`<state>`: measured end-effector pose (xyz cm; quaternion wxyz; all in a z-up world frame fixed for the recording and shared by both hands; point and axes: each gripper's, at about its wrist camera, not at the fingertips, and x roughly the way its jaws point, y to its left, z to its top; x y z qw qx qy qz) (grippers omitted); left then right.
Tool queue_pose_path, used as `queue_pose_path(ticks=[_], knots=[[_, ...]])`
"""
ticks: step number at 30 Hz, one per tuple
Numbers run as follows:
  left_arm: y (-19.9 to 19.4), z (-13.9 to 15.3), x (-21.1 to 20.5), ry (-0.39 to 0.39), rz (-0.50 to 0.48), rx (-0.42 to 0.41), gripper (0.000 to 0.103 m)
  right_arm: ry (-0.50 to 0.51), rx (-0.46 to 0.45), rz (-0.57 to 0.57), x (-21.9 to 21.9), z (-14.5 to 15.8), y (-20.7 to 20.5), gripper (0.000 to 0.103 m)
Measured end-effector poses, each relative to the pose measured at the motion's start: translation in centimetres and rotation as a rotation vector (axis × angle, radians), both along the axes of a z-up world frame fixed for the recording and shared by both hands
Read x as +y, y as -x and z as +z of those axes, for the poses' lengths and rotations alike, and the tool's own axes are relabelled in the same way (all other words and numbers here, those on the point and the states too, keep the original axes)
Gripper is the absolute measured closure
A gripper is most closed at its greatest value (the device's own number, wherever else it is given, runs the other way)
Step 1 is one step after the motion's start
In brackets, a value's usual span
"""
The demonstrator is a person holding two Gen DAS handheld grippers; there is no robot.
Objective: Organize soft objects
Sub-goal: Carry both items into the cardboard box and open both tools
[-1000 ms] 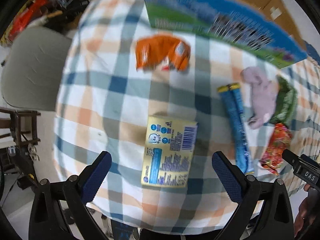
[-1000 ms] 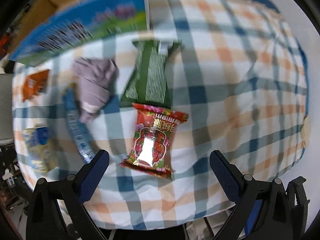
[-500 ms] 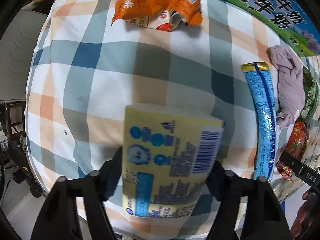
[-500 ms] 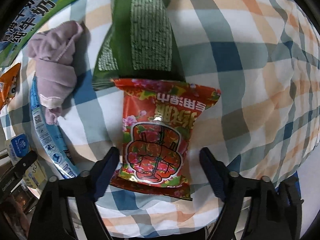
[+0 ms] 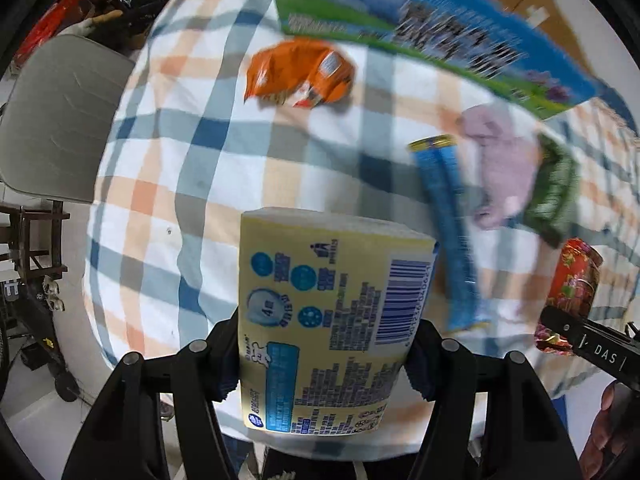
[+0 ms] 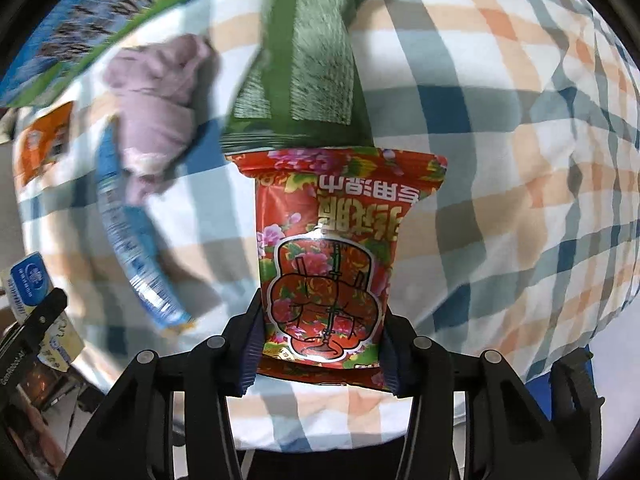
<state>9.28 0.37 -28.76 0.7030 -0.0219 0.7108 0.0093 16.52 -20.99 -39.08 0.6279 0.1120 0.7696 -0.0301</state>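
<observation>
The left gripper (image 5: 324, 356) is clamping its jaws on the sides of a pale yellow plastic-wrapped tissue pack (image 5: 332, 316), which is sitting above the near edge of the checked-cloth desk (image 5: 224, 152); it is looking light and squashy, best pinched across its width. The right gripper (image 6: 320, 344) is squeezing a glossy red floral wet-wipe packet (image 6: 336, 248), likely slippery, at its lower end. Only the right view is showing the green packet's (image 6: 304, 80) whole face; the left alone is giving the crumpled orange snack bag (image 5: 300, 74) clearly.
</observation>
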Motion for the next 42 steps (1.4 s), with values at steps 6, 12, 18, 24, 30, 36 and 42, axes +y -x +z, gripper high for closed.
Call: queue_pose_path(ticks=[6, 12, 18, 24, 30, 36, 42], knots=[[-2.2, 7.6, -3.7, 0.058, -0.017, -0.125, 0.04, -0.072, -0.111, 0.07, -3.0, 6.0, 1.1, 0.053], [-8.8, 12.6, -5.8, 0.124, -0.068, -0.201, 0.04, -0.095, -0.224, 0.111, -4.1, 14.2, 0.2, 0.053], [-17.6, 13.5, -7.0, 0.159, -0.142, -0.208, 0.04, -0.105, -0.286, 0.108, -4.0, 17.0, -5.0, 0.053], [-28.2, 9.4, -6.8, 0.188, -0.153, -0.12, 0.04, -0.083, -0.317, 0.068, -4.0, 16.8, -12.9, 0.053], [-36.2, 3.2, -6.1, 0.233, -0.101, -0.008, 0.04, -0.067, -0.279, 0.087, -1.8, 12.6, -20.9, 0.053], [-39.6, -1.1, -5.8, 0.267, -0.077, 0.055, 0.04, -0.034, -0.209, 0.086, -0.4, 10.7, -28.2, 0.053], [-41.0, -3.7, -6.8, 0.286, -0.1, 0.088, 0.04, -0.013, -0.169, 0.084, -0.3, 8.5, -31.1, 0.053]])
